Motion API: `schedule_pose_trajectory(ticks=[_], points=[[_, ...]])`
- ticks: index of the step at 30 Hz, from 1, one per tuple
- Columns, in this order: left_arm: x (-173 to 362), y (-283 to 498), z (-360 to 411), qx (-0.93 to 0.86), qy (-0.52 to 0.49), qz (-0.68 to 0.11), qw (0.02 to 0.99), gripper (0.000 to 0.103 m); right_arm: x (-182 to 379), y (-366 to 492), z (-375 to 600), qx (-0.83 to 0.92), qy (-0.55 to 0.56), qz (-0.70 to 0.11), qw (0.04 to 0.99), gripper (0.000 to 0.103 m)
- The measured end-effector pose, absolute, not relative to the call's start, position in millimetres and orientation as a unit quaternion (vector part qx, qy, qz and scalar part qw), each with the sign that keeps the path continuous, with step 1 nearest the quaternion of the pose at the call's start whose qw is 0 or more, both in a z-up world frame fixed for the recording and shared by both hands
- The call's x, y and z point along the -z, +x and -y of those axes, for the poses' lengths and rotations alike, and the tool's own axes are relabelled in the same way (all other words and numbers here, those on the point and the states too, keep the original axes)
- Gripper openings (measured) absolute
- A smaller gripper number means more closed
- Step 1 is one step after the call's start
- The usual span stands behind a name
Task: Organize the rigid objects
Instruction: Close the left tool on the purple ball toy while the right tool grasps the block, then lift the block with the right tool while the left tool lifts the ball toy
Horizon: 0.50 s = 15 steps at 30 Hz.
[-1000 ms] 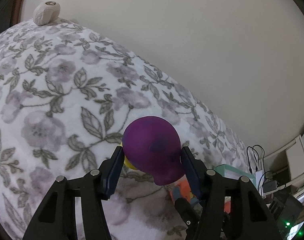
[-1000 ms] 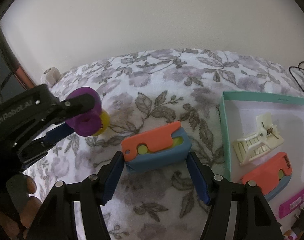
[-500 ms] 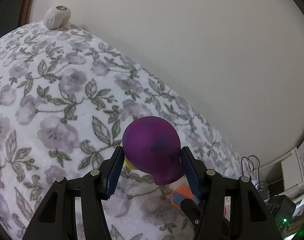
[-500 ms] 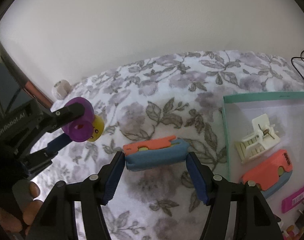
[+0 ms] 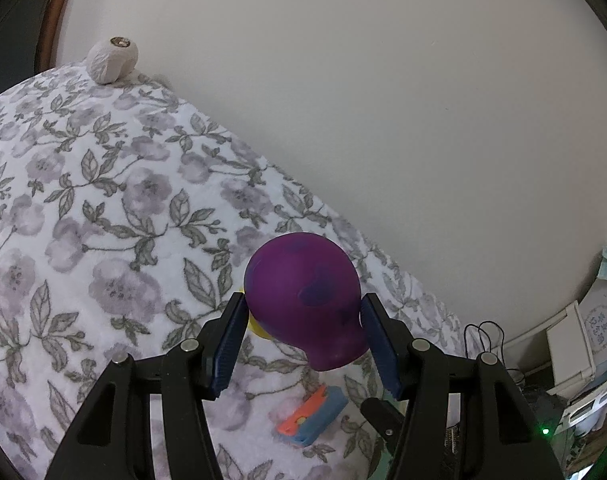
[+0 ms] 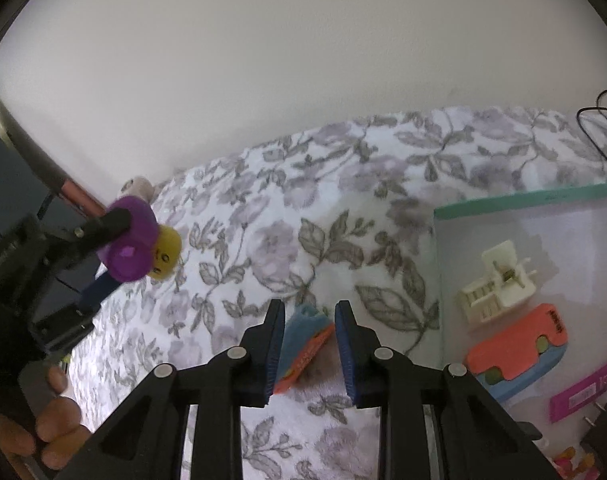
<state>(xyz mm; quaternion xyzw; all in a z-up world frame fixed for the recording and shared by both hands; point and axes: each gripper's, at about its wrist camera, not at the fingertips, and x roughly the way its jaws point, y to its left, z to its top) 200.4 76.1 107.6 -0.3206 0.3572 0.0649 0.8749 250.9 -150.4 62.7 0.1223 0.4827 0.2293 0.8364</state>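
Since the earlier frames the right gripper [image 6: 309,344] has just been closing, and the orange-and-blue toy [image 6: 305,346], flat between wide jaws before, now sits tilted on edge between narrowed jaws. Pads look pressed on its sides; the picture is blurred there. In the left wrist view the same toy [image 5: 311,414] shows at 6 o'clock below the purple toy [image 5: 303,304], next to a black fingertip of the right gripper, over the floral blanket [image 5: 103,220]. The left view has climbed: more blanket shows than before.

Left gripper [image 5: 303,340] clamped on the purple toy, pads on both sides, a yellow part [image 5: 257,326] peeking out at 9 o'clock. In the right wrist view it is held up at 9 o'clock, clear of the blanket, the yellow head [image 6: 165,254] just beside the purple body.

Teal-rimmed box [image 6: 523,200] at 3 o'clock in the right wrist view, on the blanket. Inside: a cream clip [image 6: 497,284] and a second orange-and-blue toy [image 6: 517,350] at 5 o'clock of the clip, apart from it. A magenta strip [image 6: 587,388] lies at the box's lower edge; in or out, cannot tell.

A hand [image 6: 43,428] grips the left gripper's handle at 8 o'clock, fingers curled. A whitish lump [image 5: 111,60] sits at the blanket's far edge by the wall.
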Motion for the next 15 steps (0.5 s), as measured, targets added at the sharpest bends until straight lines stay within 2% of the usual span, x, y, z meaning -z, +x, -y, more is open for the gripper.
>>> schedule_pose_trajectory(ticks=[15], points=[[-93.6,199.2,-90.1,-0.086,-0.343,-0.385,0.852,0.060,-39.9,248.2,128.6,-0.219,0.089,-0.512,0.826,0.033]])
